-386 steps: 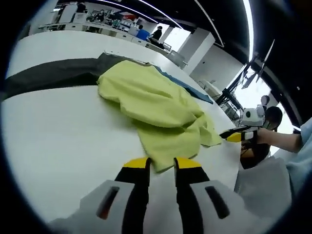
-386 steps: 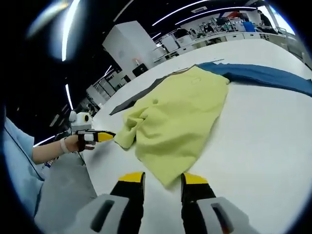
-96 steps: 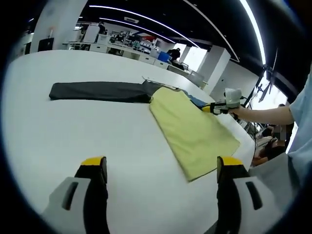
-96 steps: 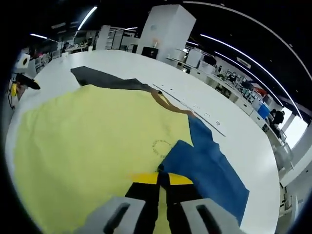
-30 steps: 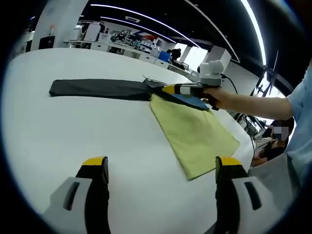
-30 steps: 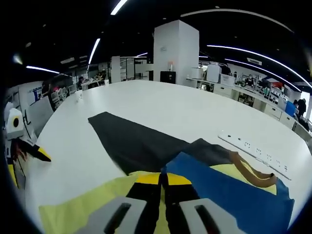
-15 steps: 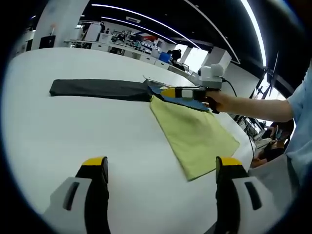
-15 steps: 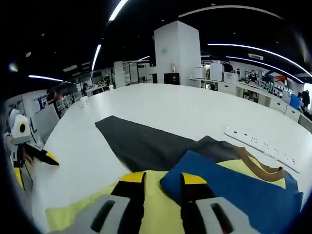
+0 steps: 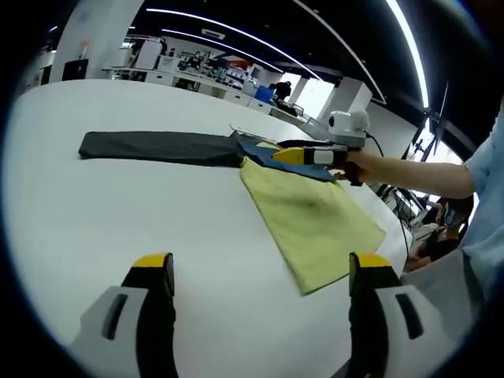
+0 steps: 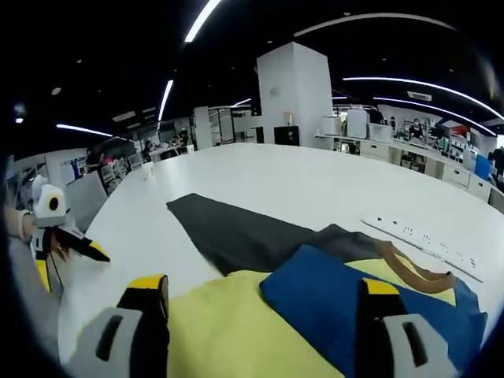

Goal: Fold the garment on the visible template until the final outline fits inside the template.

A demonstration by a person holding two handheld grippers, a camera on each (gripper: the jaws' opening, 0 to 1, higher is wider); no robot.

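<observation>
Now the right gripper (image 10: 260,303) has released the folded yellow garment (image 9: 315,220) near the table's (image 9: 118,228) edge, left gripper (image 9: 260,276) also open.

1. A broad white table (image 9: 118,228) took up the foreground of the left gripper view, its top pale and evenly lit.
2. Overhead, the ceiling (image 10: 260,24) was dark, crossed by long bright light strips (image 9: 228,43) that curved with the lens.
3. A large white square column (image 10: 293,94) stood beyond the table in the right gripper view.
4. Behind it ran rows of white desks (image 10: 394,150) with equipment too small to make out.
5. In the left gripper view, daylight came through a bright window (image 9: 313,94) at the far end of the room.
6. A long white power strip (image 10: 429,246) lay flat on the table.
</observation>
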